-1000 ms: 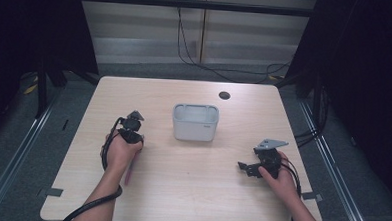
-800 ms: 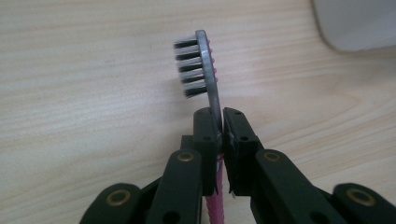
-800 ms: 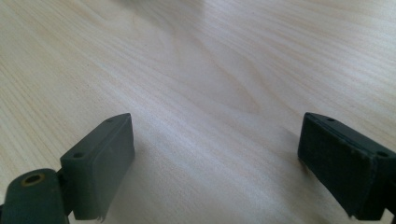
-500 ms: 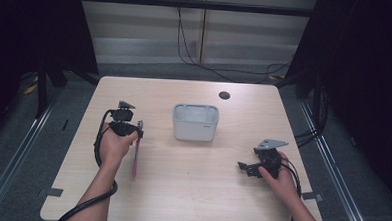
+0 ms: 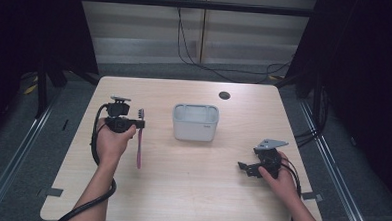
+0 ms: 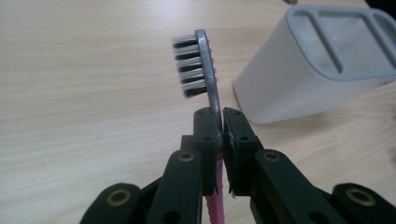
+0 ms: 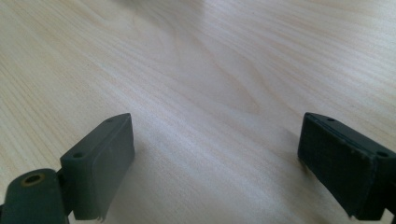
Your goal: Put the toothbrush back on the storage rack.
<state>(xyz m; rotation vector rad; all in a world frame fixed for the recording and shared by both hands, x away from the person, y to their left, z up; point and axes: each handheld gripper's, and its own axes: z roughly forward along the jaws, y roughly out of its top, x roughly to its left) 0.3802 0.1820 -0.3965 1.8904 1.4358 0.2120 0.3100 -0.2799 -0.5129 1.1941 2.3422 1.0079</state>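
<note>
A pink toothbrush (image 5: 139,143) with a grey head and dark bristles (image 6: 192,65) hangs upright above the table, head up. My left gripper (image 5: 139,123) is shut on its neck just below the head, left of the white holder (image 5: 195,122). In the left gripper view my left gripper (image 6: 221,135) pinches the grey neck, with the pink handle running down between the jaws and the holder (image 6: 322,70) beyond at the right. My right gripper (image 5: 241,167) rests low over the table at the right, open. Its jaws (image 7: 210,158) stand wide apart over bare wood.
The white holder has several slots in its top and stands mid-table. A small dark round mark (image 5: 224,95) lies on the wooden table (image 5: 195,190) near the far edge. Dark floor and cables surround the table.
My left hand has risen and lifted the toothbrush off the table; it now hangs upright from the jaws. The right hand has stayed in place.
</note>
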